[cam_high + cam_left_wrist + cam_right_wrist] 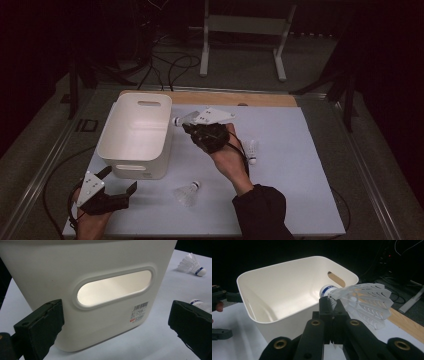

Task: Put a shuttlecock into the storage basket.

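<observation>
Three shuttlecocks and one white bin (pixel 135 135) are in sight. The held shuttlecock (pixel 359 300) has a translucent white slotted skirt and a white cork tip with a blue band; the right gripper (pixel 332 306) has its jaws clamped on the skirt's edge, the tip just at the bin's near rim. A second shuttlecock (pixel 188 192) lies on the worktop (pixel 290 150) in front of the bin, a third shuttlecock (pixel 251 151) beyond the right hand. The left gripper (pixel 117 182), jaws wide and holding nothing, faces the bin's handle slot (pixel 113 288).
</observation>
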{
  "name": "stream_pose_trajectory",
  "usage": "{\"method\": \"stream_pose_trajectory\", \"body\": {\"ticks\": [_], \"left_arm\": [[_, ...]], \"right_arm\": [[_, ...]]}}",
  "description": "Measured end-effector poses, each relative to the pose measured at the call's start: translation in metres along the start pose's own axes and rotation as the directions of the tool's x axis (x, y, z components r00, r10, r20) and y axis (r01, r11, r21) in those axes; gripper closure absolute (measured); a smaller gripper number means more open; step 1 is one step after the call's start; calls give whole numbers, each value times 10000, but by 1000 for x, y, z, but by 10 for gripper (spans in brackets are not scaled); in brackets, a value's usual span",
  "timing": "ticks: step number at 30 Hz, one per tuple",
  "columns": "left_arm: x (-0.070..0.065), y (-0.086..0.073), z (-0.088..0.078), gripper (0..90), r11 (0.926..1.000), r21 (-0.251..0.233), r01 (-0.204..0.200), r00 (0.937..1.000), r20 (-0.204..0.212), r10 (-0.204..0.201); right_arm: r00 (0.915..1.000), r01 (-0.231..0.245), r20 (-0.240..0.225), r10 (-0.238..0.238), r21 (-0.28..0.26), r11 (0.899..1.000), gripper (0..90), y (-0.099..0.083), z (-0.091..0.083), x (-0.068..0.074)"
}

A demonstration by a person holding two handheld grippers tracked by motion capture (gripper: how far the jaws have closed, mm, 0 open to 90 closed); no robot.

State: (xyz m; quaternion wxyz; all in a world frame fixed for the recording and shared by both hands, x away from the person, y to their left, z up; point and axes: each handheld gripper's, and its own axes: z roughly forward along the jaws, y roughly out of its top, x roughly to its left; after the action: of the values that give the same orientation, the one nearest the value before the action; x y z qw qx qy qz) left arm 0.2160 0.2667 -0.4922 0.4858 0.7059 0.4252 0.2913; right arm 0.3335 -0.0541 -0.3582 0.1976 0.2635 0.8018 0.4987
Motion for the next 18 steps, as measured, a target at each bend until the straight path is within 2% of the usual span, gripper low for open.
{"method": "stream_pose_trajectory", "body": {"ticks": [18], "left_arm": [[0,0,0,11,10000,6,-1,10000,26,1]], "right_arm": [[9999,94,-98,-94,9,10000,891,4,6,4]]}}
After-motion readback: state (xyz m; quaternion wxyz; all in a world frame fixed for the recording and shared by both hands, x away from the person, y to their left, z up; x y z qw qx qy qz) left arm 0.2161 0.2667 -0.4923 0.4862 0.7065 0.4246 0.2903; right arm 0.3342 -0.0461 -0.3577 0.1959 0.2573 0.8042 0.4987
